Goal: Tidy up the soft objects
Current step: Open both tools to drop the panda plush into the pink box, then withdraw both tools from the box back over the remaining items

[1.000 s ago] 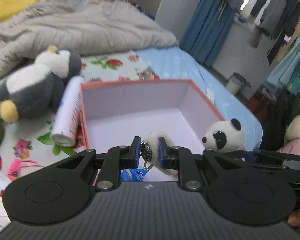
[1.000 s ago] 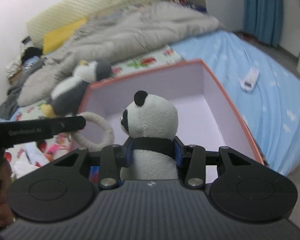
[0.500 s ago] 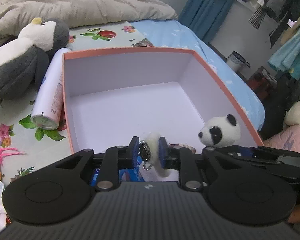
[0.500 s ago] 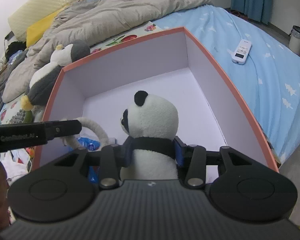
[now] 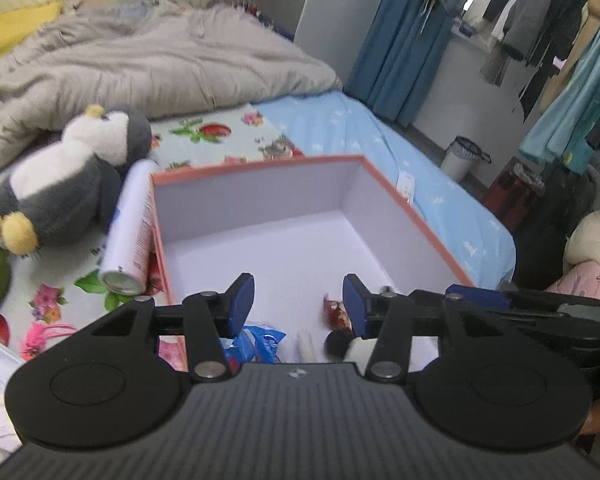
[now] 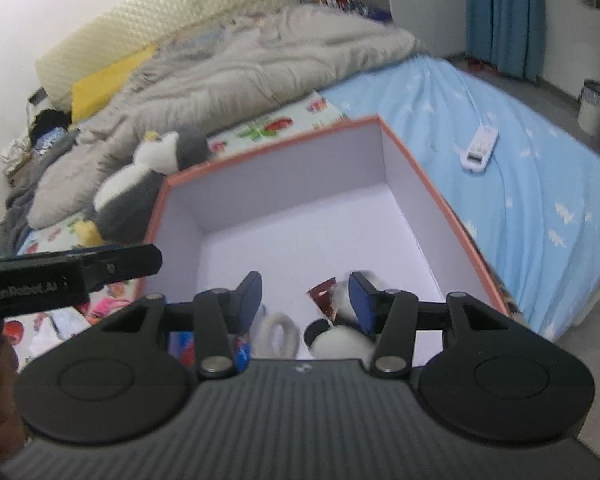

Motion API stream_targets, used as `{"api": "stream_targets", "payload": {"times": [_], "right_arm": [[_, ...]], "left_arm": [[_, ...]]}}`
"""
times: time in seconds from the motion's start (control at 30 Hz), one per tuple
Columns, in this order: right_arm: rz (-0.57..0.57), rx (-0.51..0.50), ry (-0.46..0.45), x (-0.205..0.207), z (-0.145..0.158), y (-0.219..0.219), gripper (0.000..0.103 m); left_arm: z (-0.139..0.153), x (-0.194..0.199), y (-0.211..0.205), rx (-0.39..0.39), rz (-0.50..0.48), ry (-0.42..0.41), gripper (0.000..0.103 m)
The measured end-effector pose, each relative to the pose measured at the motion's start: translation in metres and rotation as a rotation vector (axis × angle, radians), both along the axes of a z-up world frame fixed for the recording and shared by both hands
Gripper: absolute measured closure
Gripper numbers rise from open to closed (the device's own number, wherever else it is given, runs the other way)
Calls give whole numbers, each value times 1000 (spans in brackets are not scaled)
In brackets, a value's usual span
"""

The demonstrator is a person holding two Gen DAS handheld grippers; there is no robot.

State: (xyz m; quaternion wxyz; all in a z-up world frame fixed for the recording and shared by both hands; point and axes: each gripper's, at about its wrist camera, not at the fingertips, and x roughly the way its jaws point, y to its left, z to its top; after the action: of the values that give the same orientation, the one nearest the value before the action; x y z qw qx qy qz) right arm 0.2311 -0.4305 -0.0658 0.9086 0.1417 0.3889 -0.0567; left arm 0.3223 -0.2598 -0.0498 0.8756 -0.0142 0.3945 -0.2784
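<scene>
**Both toys dropped in the box, tongs spread wide**

The bed [image 6: 540,184] has the big box [image 6: 428,184] at its edge, so it's an easy drop spot. Penguin plush [image 5: 72,176] sits outside beside a spray can [image 5: 132,220], probably up next. Both the left gripper [image 5: 298,304] and right gripper [image 6: 306,300] are spread apart, holding nothing. The panda [image 6: 340,342] and fluffy ring [image 6: 278,330] lie at the box's near end, right under the 2 grippers.

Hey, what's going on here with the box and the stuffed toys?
A person is sorting soft toys into the orange-rimmed box on the bed. Both the left gripper and right gripper hover open above it. The small panda and a fluffy white ring lie inside. The penguin plush remains outside.
</scene>
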Motion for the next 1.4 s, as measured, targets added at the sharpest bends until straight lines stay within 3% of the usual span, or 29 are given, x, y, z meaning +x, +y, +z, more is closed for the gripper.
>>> {"api": "stream_targets", "payload": {"times": [0.43,0.7,1.03,1.4], "right_arm": [[52,-67,-219,-61,77,34,52],[115,-89,-285,-97,94,66,52],[216,-75,-301,-119,89,104,52],[364,-66,-212,-129,55,165,52]], "left_arm": [[72,-87,52,-50,49,-175,48],[88,-135,95,-72,114,-219,48],[73,-180,140,-37,196,-242,48],[36,-232,216,21,371,-180,48]]}}
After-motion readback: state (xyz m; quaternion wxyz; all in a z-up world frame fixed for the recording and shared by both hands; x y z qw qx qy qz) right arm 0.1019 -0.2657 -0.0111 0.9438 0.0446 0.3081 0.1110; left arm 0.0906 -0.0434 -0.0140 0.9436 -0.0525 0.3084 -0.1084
